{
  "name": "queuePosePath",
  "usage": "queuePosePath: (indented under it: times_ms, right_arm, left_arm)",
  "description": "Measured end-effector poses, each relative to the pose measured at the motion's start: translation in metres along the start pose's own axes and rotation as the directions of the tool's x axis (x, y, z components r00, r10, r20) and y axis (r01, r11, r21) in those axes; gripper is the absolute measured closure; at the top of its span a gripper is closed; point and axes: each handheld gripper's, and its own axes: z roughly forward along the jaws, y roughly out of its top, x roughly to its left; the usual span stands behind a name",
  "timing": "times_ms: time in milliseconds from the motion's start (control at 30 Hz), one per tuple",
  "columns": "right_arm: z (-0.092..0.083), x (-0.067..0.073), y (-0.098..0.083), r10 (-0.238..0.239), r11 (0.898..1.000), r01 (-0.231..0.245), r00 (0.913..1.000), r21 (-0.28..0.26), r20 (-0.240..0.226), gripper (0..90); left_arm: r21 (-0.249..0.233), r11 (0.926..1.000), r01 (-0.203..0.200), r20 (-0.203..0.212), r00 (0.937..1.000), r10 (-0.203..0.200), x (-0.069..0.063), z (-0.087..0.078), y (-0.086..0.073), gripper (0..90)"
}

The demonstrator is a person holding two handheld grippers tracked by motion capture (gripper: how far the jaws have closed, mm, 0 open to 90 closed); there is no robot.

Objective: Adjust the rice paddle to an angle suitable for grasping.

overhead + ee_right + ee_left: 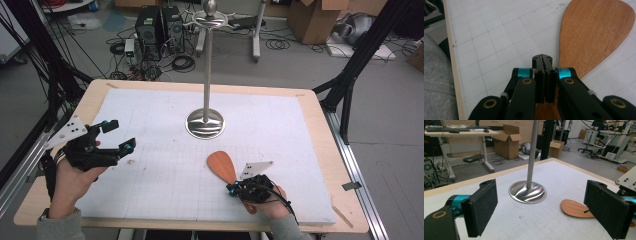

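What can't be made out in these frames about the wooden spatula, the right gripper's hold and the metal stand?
- Wooden spatula handle: in the high view the right gripper and hand cover most of it.
- Right gripper's hold: in the right gripper view its jaws stand together above the handle; whether they pinch it can't be told.
- Metal stand top: cut off by the upper edge in the left gripper view; in the high view its hooks are too small to count.

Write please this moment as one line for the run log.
right tool: shut, over wooden spatula handle | left tool: open, empty | metal stand: upright mid-table
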Motion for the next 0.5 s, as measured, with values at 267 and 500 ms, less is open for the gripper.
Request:
queuePosePath:
  times_ms: [267, 500]
  right_arm:
    - [-0.005, -0.007, -0.002, 0.021, 1.0, -0.022, 0.9975, 0.018, 0.068, 89.1]
    - [-0.009, -0.015, -0.005, 0.046, 0.999, -0.048, 0.9929, 0.01, 0.11, 89.0]
  left_arm:
    - [0.008, 1.0, 0.0, 0.0, 1.0, 0.0, 0.0, 0.001, -0.001, 12.3]
    - [0.012, 0.9999, 0.0, -0.004, 1.0, 0.0, 0.0, 0.001, -0.002, 12.3]
